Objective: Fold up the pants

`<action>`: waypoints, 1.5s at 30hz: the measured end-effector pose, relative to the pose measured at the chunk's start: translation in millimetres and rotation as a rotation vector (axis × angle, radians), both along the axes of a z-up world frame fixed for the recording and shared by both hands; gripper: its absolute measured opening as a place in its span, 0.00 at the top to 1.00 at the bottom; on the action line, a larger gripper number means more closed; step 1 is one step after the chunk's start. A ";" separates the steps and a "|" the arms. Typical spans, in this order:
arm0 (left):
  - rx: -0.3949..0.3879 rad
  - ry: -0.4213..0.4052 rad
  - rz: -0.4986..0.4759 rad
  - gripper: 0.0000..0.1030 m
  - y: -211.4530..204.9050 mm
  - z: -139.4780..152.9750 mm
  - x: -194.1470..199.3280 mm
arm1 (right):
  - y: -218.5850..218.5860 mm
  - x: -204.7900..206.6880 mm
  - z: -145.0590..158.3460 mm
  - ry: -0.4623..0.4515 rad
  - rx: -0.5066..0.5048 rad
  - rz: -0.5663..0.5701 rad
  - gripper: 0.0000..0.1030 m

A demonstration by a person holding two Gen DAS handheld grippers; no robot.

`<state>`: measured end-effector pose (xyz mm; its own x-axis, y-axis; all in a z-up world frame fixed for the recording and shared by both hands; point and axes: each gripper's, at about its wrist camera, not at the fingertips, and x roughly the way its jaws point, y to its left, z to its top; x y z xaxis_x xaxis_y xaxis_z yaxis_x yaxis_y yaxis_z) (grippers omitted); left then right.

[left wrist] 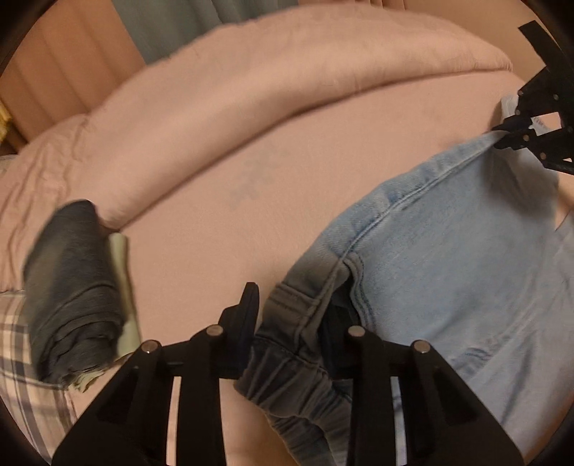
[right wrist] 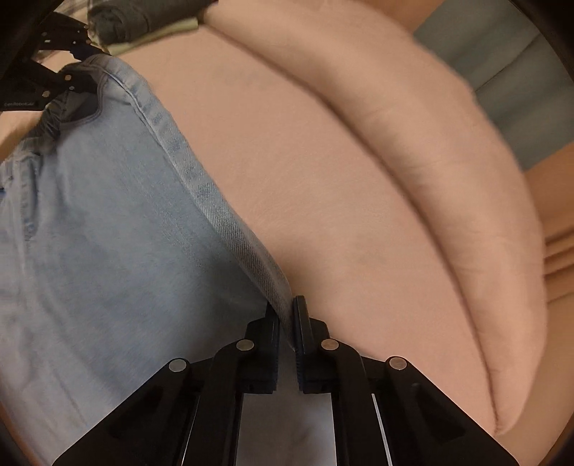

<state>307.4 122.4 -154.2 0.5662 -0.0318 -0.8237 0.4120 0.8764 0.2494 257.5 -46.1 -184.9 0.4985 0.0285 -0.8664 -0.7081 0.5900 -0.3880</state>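
Light blue jeans hang stretched between my two grippers above a pink bed sheet. My left gripper is shut on the elastic waistband end, with bunched grey-blue fabric between its fingers. My right gripper is shut on the side seam edge of the jeans near the other end. The right gripper shows in the left wrist view at the far right. The left gripper shows in the right wrist view at the upper left.
A folded dark grey garment lies on a pale green one at the left of the bed, also in the right wrist view. A rolled pink duvet runs along the far side. A plaid pillow lies at the left edge.
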 end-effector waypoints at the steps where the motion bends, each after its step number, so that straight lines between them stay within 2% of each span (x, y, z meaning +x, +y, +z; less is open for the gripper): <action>1: 0.007 -0.039 -0.009 0.71 0.2 10.6 -12.8 | -6.2 0.4 12.4 -0.034 0.007 -0.006 0.93; 4: 0.033 -0.141 -0.028 0.70 -3.5 26.8 -42.5 | -26.1 -38.8 34.6 -0.126 0.024 -0.009 0.94; 5: 0.043 -0.168 -0.029 0.71 -2.3 33.0 -52.4 | -20.8 -53.1 34.9 -0.152 0.026 -0.018 0.94; 7: 0.068 -0.221 -0.051 0.72 2.8 40.6 -76.9 | -23.1 -69.7 57.3 -0.211 0.032 -0.006 0.94; 10: 0.103 -0.269 -0.091 0.72 10.6 37.9 -114.4 | -29.2 -114.4 73.2 -0.282 0.044 0.029 0.94; 12: 0.105 -0.291 -0.112 0.72 16.3 35.5 -144.0 | -37.6 -142.2 73.5 -0.309 0.042 0.056 0.94; 14: 0.147 -0.319 -0.137 0.72 15.9 26.4 -170.0 | -41.8 -179.1 65.4 -0.312 0.058 0.087 0.94; 17: 0.224 -0.336 -0.192 0.72 11.9 -4.7 -204.2 | -42.9 -212.8 40.9 -0.292 0.037 0.114 0.94; 19: 0.244 -0.311 -0.214 0.72 13.0 -29.3 -222.6 | -44.6 -228.1 18.5 -0.251 0.031 0.122 0.94; 21: 0.276 -0.282 -0.231 0.72 11.3 -51.9 -234.8 | -43.3 -233.8 -6.8 -0.211 0.017 0.122 0.94; 23: 0.357 -0.285 -0.268 0.72 7.6 -75.8 -244.6 | -37.2 -244.4 -24.7 -0.168 0.006 0.116 0.94; 25: 0.387 -0.302 -0.280 0.72 7.2 -80.9 -247.9 | -33.3 -244.4 -38.5 -0.166 -0.007 0.115 0.94; 27: 0.379 -0.304 -0.272 0.72 8.9 -74.6 -245.0 | -32.1 -239.6 -38.5 -0.170 0.002 0.103 0.94; 29: 0.375 -0.315 -0.264 0.73 10.7 -67.0 -246.0 | -33.6 -240.2 -24.7 -0.195 -0.001 0.104 0.94; 33: 0.369 -0.312 -0.295 0.73 16.5 -66.0 -257.8 | -36.1 -257.3 -9.3 -0.193 0.002 0.122 0.94; 36: 0.406 -0.308 -0.327 0.73 14.4 -79.2 -267.6 | -44.3 -273.6 -21.2 -0.166 -0.039 0.141 0.94; 39: 0.493 -0.344 -0.365 0.74 7.4 -94.7 -277.0 | -39.9 -272.9 -41.8 -0.155 -0.085 0.148 0.94; 41: 0.487 -0.355 -0.357 0.73 8.4 -94.7 -275.2 | -37.6 -272.6 -50.6 -0.172 -0.119 0.159 0.94; 43: 0.483 -0.354 -0.352 0.71 9.2 -93.9 -275.7 | -41.2 -266.9 -48.1 -0.178 -0.067 0.117 0.94; 45: 0.495 -0.353 -0.337 0.63 9.8 -91.8 -276.1 | -46.3 -266.8 -45.4 -0.185 -0.036 0.090 0.94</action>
